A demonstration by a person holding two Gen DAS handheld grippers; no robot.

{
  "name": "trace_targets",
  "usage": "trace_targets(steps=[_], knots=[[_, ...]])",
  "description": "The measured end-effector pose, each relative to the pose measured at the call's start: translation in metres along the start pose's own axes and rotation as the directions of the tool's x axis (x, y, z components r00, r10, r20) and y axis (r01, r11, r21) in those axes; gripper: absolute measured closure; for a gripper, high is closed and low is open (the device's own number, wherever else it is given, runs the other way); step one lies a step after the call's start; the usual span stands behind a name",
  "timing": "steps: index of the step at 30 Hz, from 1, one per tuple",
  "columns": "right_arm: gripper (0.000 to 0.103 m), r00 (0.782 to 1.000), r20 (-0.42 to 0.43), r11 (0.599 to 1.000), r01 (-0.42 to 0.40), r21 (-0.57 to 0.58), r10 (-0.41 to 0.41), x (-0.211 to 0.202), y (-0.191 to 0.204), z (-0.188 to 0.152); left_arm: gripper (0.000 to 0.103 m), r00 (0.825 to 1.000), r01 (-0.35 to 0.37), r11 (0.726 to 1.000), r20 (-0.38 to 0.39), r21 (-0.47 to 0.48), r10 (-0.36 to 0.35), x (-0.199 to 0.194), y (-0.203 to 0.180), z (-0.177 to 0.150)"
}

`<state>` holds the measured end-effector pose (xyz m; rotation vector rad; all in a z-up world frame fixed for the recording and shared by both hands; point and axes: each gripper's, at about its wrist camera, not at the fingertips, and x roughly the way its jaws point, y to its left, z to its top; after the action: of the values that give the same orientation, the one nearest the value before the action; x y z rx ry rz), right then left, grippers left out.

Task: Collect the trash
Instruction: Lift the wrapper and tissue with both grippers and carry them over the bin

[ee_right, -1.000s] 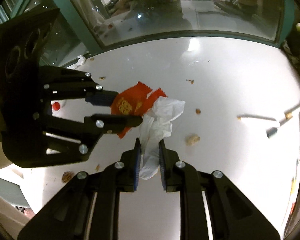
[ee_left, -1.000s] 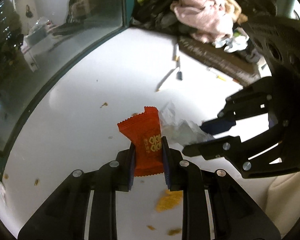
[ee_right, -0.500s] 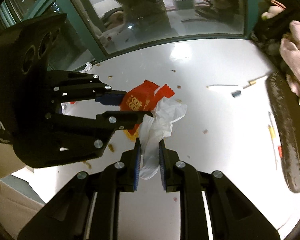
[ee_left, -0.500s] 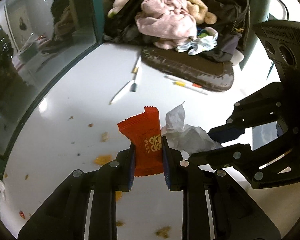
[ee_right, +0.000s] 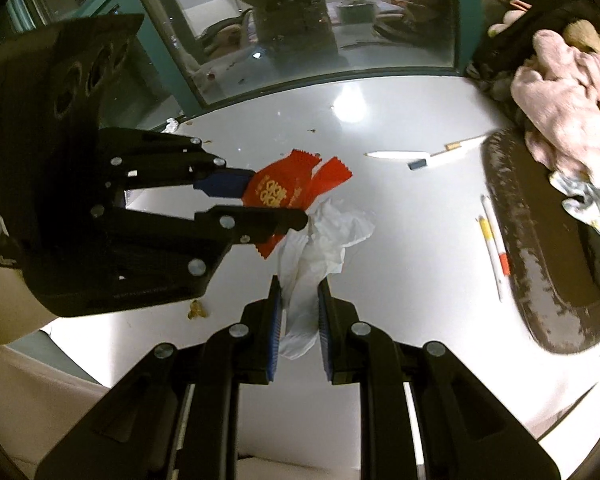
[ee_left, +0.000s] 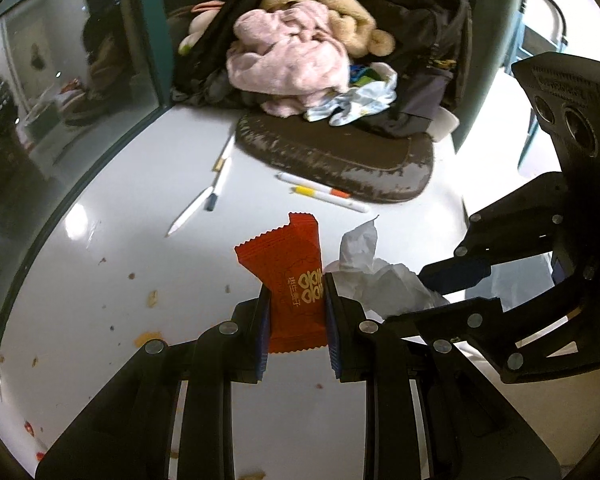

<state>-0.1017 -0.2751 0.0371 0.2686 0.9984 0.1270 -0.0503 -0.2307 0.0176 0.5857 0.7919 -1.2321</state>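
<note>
Two tools (ee_left: 294,308) (ee_right: 298,304), one red wrapper (ee_left: 292,272), one white tissue (ee_right: 320,240), one dark bag (ee_left: 400,40), four pens (ee_left: 324,194).

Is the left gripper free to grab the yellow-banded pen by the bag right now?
Probably not: the left gripper is shut on the red wrapper; the pen itself lies uncovered on the table.

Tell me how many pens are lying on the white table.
4: two end to end near the window, two side by side by the dark mat. More may be hidden.
</note>
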Motion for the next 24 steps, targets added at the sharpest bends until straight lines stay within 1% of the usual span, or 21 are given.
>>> trace_targets(steps=[7, 13, 16, 20, 22, 24], knots=[[0.086, 0.997, 0.050, 0.995, 0.058, 0.079, -0.062, -0.020, 0.009, -0.020, 0.082, 0.998, 0.068, 0.994, -0.014, 0.081, -0.067, -0.002, -0.023, -0.007], [0.086, 0.987, 0.078, 0.975, 0.124, 0.182, -0.140, -0.035, 0.018, -0.047, 0.082, 0.991, 0.133, 0.975, -0.021, 0.178, -0.131, -0.007, -0.048, -0.015], [0.085, 0.978, 0.086, 0.955, 0.164, 0.249, -0.191, -0.045, 0.019, -0.067, 0.082, 0.985, 0.171, 0.959, -0.026, 0.228, -0.170, -0.007, -0.065, -0.019], [0.086, 0.968, 0.089, 0.927, 0.197, 0.319, -0.237, -0.056, 0.018, -0.089, 0.082, 0.978, 0.208, 0.929, -0.037, 0.306, -0.207, -0.004, -0.093, -0.022], [0.086, 0.960, 0.088, 0.910, 0.219, 0.353, -0.265, -0.064, 0.017, -0.102, 0.082, 0.972, 0.233, 0.915, -0.041, 0.330, -0.233, -0.003, -0.106, -0.021], [0.086, 0.953, 0.093, 0.894, 0.234, 0.382, -0.289, -0.073, 0.014, -0.112, 0.082, 0.965, 0.258, 0.893, -0.050, 0.370, -0.258, -0.002, -0.123, -0.018]])
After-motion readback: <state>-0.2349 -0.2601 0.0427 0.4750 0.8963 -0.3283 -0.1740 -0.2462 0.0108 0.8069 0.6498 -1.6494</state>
